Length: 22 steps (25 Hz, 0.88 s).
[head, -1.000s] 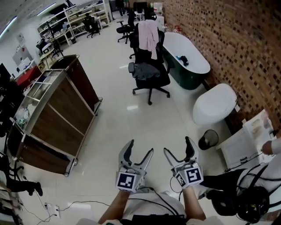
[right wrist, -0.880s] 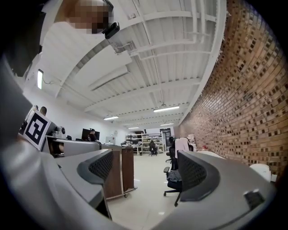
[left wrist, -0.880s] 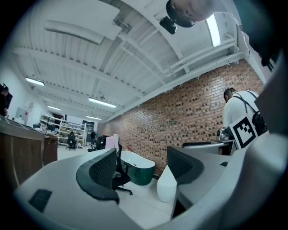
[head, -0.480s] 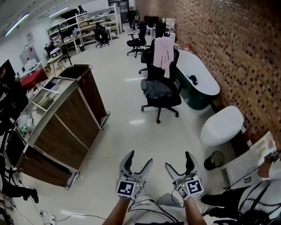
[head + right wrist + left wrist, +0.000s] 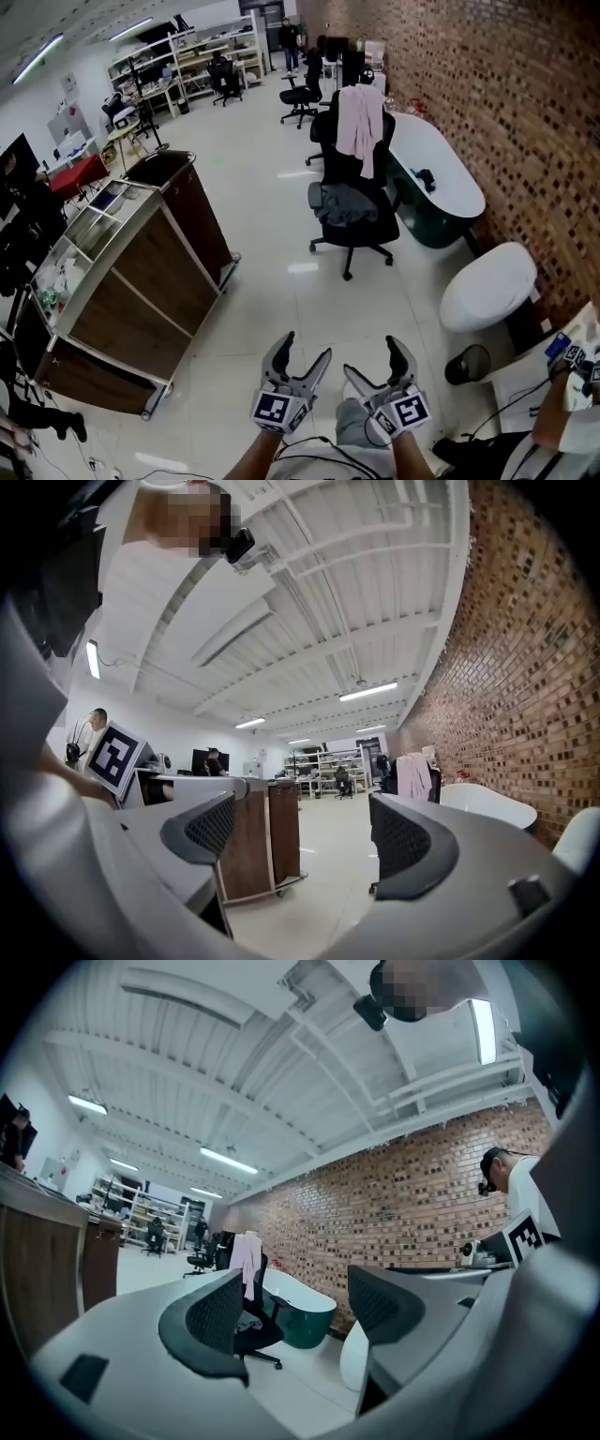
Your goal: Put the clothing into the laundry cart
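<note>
A pink garment (image 5: 361, 117) hangs over the back of a black office chair (image 5: 356, 211), and a grey garment (image 5: 344, 202) lies on its seat. The chair with the pink garment (image 5: 246, 1255) shows small between the left jaws. The brown laundry cart (image 5: 141, 272) with its metal frame stands on the left, and the laundry cart (image 5: 262, 841) shows again in the right gripper view. My left gripper (image 5: 305, 352) and right gripper (image 5: 373, 359) are held low in front of me, both open and empty, well short of the chair.
A white and dark green bathtub (image 5: 441, 187) and a white toilet (image 5: 487, 286) line the brick wall on the right. A small black bin (image 5: 467, 364) sits near a person's arm (image 5: 562, 398). Shelves, desks and more chairs fill the far end.
The view has advanced toward the chair and cart; both sit lower and closer in frame. The grippers keep the same open stance.
</note>
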### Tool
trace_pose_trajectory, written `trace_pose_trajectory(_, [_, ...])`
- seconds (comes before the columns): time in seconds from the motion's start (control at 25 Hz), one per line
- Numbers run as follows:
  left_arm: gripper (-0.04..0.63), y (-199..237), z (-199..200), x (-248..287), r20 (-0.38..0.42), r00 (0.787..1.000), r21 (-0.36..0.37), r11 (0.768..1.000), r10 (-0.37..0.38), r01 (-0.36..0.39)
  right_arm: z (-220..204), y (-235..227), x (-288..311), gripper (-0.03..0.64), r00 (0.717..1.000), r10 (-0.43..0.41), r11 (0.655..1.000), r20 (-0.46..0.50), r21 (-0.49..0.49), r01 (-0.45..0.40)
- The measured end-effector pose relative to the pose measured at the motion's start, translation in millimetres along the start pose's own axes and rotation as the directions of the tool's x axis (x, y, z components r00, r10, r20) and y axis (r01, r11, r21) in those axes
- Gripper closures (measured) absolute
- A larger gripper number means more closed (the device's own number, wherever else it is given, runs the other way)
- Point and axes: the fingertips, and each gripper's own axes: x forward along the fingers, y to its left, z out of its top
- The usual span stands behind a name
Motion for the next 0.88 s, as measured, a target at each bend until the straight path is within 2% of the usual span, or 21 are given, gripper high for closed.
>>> trace_pose_trajectory(0.16, [0.259, 10.9, 13.2, 76.0, 0.005, 1.0, -0.011, 1.0, 0.02, -0.02, 7.5, -73.0, 42.0, 0.147, 1.0, -0.015, 1.0, 0.02, 0.022, 0.015])
trace_pose_trajectory(0.4, [0.259, 11.2, 36.3, 182.8, 0.023, 0.999, 0.037, 0.999, 0.033, -0.034, 35.5, -179.6, 96.4, 0.149, 0.998, -0.008, 1.0, 0.064, 0.025, 0.007])
trace_pose_trajectory(0.56, [0.259, 11.2, 26.6, 226.6, 0.006, 0.999, 0.078, 0.996, 0.042, -0.042, 38.2, -230.4, 115.0, 0.15, 0.997, -0.008, 1.0, 0.075, 0.031, 0.006])
trace_pose_trajectory(0.64, [0.259, 13.5, 23.1, 243.9, -0.009, 0.999, 0.074, 0.996, 0.049, -0.048, 34.1, -251.3, 121.4, 0.15, 0.997, -0.025, 0.998, 0.068, 0.06, 0.021])
trace_pose_trajectory(0.88, [0.259, 24.8, 10.2, 279.5, -0.039, 0.998, 0.079, 0.996, 0.049, -0.046, 12.9, -285.1, 138.5, 0.152, 0.998, -0.049, 0.992, 0.026, 0.117, 0.046])
